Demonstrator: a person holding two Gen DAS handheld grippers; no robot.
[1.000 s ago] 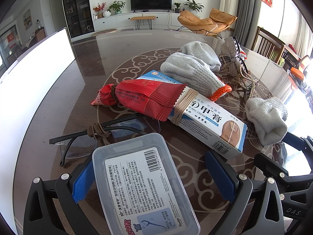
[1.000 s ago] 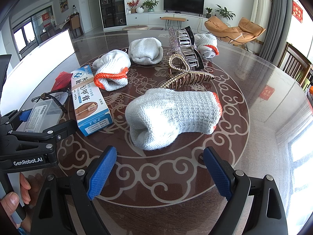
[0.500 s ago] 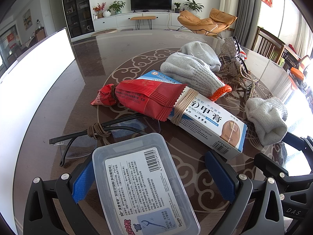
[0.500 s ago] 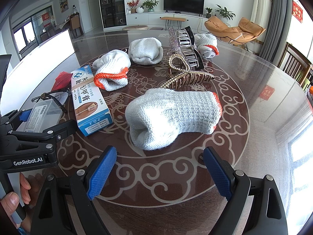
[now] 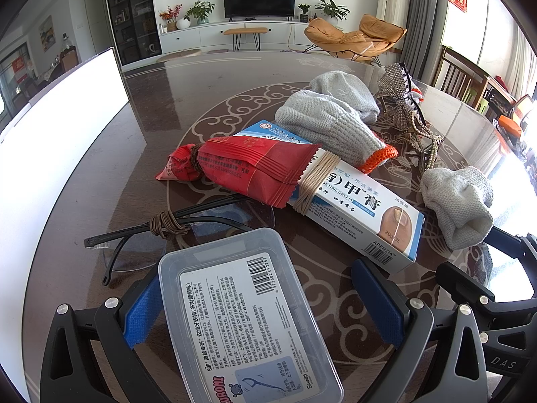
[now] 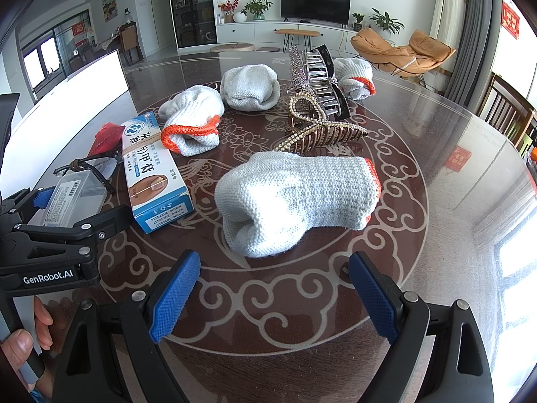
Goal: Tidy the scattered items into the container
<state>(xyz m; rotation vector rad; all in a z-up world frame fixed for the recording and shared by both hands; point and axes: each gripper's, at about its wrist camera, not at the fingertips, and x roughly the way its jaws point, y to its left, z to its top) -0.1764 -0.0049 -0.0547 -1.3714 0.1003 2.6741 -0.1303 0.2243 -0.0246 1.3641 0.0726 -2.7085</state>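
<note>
A clear plastic floss-pick box (image 5: 241, 315) lies between the fingers of my left gripper (image 5: 258, 288), which is open; its left pad (image 5: 142, 309) sits close to the box's edge. Beyond it lie glasses (image 5: 174, 225) tied with cord, a red packet (image 5: 248, 168) and a nail-cream carton (image 5: 352, 201) bound together. My right gripper (image 6: 272, 268) is open just short of a grey knit glove (image 6: 295, 201) with an orange cuff. Another glove (image 6: 191, 117), a rolled one (image 6: 250, 87) and a third (image 6: 354, 75) lie farther back beside rhinestone hair claws (image 6: 315, 114).
All of this rests on a dark glass-topped table (image 6: 436, 174) with a scroll pattern. A large bright white panel (image 5: 57, 134) runs along the table's left side. A hand (image 6: 23, 342) holds the left gripper's handle. Wooden chairs (image 6: 510, 110) stand to the right.
</note>
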